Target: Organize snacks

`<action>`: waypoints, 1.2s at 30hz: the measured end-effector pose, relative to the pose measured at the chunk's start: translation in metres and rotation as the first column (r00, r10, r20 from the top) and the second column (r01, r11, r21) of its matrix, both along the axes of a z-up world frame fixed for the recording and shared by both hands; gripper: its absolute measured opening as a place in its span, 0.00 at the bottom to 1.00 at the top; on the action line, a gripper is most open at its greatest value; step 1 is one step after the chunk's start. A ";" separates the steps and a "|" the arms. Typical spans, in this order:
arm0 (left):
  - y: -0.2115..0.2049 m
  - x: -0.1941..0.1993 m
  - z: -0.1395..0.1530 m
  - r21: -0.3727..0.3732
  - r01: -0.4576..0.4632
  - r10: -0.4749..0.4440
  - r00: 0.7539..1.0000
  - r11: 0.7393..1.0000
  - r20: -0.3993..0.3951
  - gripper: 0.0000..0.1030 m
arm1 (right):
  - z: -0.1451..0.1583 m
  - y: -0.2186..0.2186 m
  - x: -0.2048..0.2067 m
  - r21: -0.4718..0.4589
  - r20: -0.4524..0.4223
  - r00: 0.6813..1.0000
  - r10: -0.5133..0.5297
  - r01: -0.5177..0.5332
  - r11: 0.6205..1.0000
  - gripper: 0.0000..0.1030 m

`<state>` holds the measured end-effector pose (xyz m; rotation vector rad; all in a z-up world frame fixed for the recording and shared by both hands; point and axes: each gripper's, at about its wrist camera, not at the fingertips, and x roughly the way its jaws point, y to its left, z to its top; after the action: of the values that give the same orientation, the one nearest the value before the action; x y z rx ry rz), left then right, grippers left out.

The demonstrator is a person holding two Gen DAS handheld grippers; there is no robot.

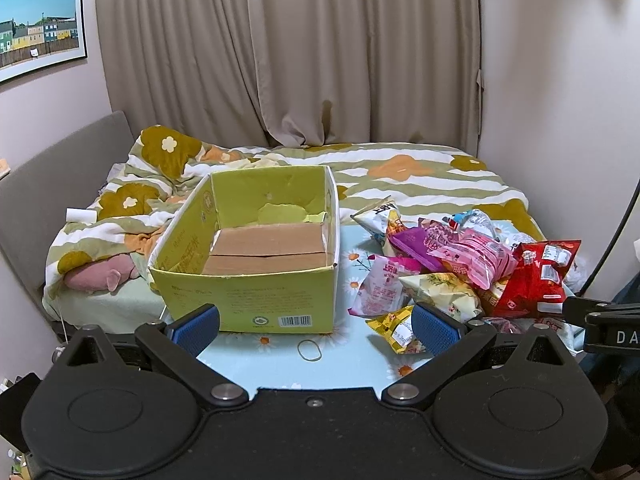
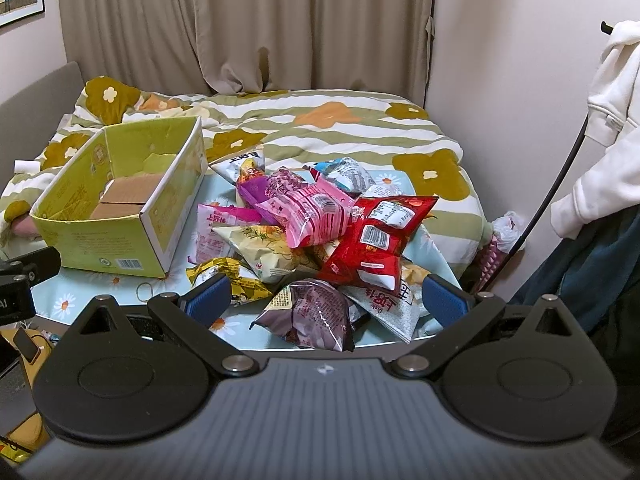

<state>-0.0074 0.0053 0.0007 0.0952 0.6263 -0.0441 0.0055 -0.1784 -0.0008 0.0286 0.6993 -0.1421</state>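
Snack packets [image 2: 316, 236] heaped in a loose pile on the blue daisy-print tablecloth [image 1: 280, 364], just right of the box. Red bag [image 2: 372, 240] on top, pink bag [image 2: 316, 216] against it, dark purple bag [image 2: 312, 316] at the near edge, small yellow packet [image 1: 394, 330] at the near left of the heap.

Yellow-green cardboard box [image 1: 256, 296] open on top, holding no snack; only bare brown bottom flaps visible inside. Nothing sorted so far, by the look of it: every packet outside the box, the whole job left to do.

Right gripper [image 2: 326, 300] low over the near side of the pile, blue pads [image 2: 210, 300] spread wide, nothing between them, purple bag lying in the gap. Left gripper [image 1: 316, 326] in front of the box's near right corner, pads [image 1: 196, 330] likewise spread wide and empty.

Rubber band [image 1: 309, 350] loose on the cloth near the box. Beyond the table, bed with a striped flower-print duvet [image 1: 400, 176], beige curtain [image 1: 320, 48] behind, framed picture [image 1: 38, 28] on the left wall. White hoodie [image 2: 604, 120] hanging at far right.
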 end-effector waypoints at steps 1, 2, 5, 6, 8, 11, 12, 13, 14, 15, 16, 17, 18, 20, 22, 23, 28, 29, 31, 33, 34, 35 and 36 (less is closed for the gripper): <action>0.000 0.000 0.000 -0.001 -0.001 0.001 1.000 1.000 0.000 1.00 | 0.000 0.000 0.000 0.000 0.000 1.000 0.000 0.000 1.000 1.00; 0.000 0.000 0.000 -0.001 -0.001 0.001 1.000 1.000 0.001 1.00 | 0.000 0.001 0.000 0.000 0.000 1.000 0.000 0.000 1.000 1.00; 0.000 0.000 0.000 0.000 0.000 0.000 1.000 1.000 0.001 1.00 | 0.000 0.000 0.000 0.000 -0.001 1.000 -0.002 0.002 1.000 1.00; 0.000 0.000 0.000 0.000 0.000 0.000 1.000 1.000 0.001 1.00 | 0.000 0.001 0.000 0.001 0.000 1.000 -0.003 0.003 1.000 1.00; 0.000 0.000 0.000 0.001 0.000 0.000 1.000 1.000 0.001 1.00 | 0.000 -0.001 0.000 0.000 0.000 1.000 -0.002 0.002 1.000 1.00; 0.001 0.000 0.000 -0.001 0.001 -0.001 1.000 1.000 0.000 1.00 | -0.001 0.001 0.001 0.001 0.001 1.000 -0.003 0.003 1.000 1.00; 0.001 0.000 0.000 -0.001 0.001 -0.001 1.000 1.000 0.000 1.00 | 0.000 0.000 0.001 0.000 0.000 1.000 -0.003 0.003 1.000 1.00; 0.001 -0.001 0.000 -0.001 0.001 -0.001 1.000 1.000 0.000 1.00 | 0.000 0.000 0.001 0.000 0.000 1.000 -0.002 0.002 1.000 1.00; 0.001 -0.001 0.000 -0.001 0.001 -0.001 1.000 1.000 0.000 1.00 | -0.001 0.001 0.001 0.000 0.000 1.000 -0.002 0.002 1.000 1.00; 0.000 -0.001 0.000 0.000 0.001 -0.001 1.000 1.000 0.000 1.00 | -0.001 0.001 0.001 0.000 0.001 1.000 -0.002 0.002 1.000 1.00; 0.001 -0.001 0.000 0.000 0.001 -0.001 1.000 1.000 -0.001 1.00 | 0.000 0.000 0.001 0.000 0.000 1.000 -0.003 0.003 1.000 1.00; 0.001 -0.001 0.000 0.000 0.001 -0.001 1.000 1.000 -0.001 1.00 | -0.001 0.001 0.001 0.001 0.000 1.000 -0.003 0.003 1.000 1.00; 0.000 -0.001 -0.001 0.000 0.001 -0.001 1.000 1.000 -0.001 1.00 | -0.001 0.001 0.001 0.001 0.000 1.000 -0.003 0.003 1.000 1.00; 0.000 0.000 -0.001 -0.003 0.004 -0.004 1.000 1.000 -0.005 1.00 | 0.000 0.000 0.001 0.001 -0.001 1.000 -0.003 0.003 1.000 1.00; 0.000 0.000 -0.001 -0.008 0.008 -0.008 1.000 1.000 -0.010 1.00 | 0.000 0.000 0.001 0.000 0.000 1.000 -0.003 0.003 1.000 1.00; -0.001 0.000 -0.001 -0.009 0.009 -0.009 1.000 1.000 -0.012 1.00 | 0.000 0.000 0.001 0.000 0.000 1.000 -0.003 0.003 1.000 1.00; 0.000 0.002 -0.001 -0.015 0.021 -0.021 1.000 1.000 -0.019 1.00 | 0.000 -0.001 0.001 0.001 0.000 1.000 -0.005 0.005 1.000 1.00; 0.001 0.003 -0.001 -0.016 0.023 -0.023 1.000 1.000 -0.021 1.00 | -0.001 0.000 0.002 0.003 -0.001 1.000 -0.006 0.006 1.000 1.00; 0.001 0.006 -0.001 -0.020 0.033 -0.034 0.999 0.999 -0.026 1.00 | -0.002 0.001 0.004 0.007 -0.006 1.000 -0.008 0.008 1.000 1.00; 0.002 0.009 -0.001 -0.023 0.048 -0.049 0.998 0.999 -0.030 1.00 | -0.002 0.001 0.004 0.009 -0.010 1.000 -0.012 0.012 1.000 1.00; 0.002 0.012 -0.001 -0.022 0.057 -0.058 0.998 0.998 -0.033 1.00 | -0.002 -0.001 0.005 0.012 -0.011 1.000 -0.016 0.017 1.000 1.00; 0.002 0.015 -0.001 -0.020 0.069 -0.070 0.997 0.997 -0.034 1.00 | -0.003 -0.001 0.006 0.014 -0.014 1.000 -0.021 0.021 1.000 1.00; 0.001 0.019 -0.001 -0.018 0.084 -0.084 0.996 0.996 -0.031 1.00 | -0.003 -0.001 0.008 0.016 -0.018 0.999 -0.027 0.027 0.999 1.00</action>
<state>0.0114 0.0067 -0.0002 0.1046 0.6536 -0.1322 0.0136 -0.1796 -0.0043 0.0526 0.7178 -0.1628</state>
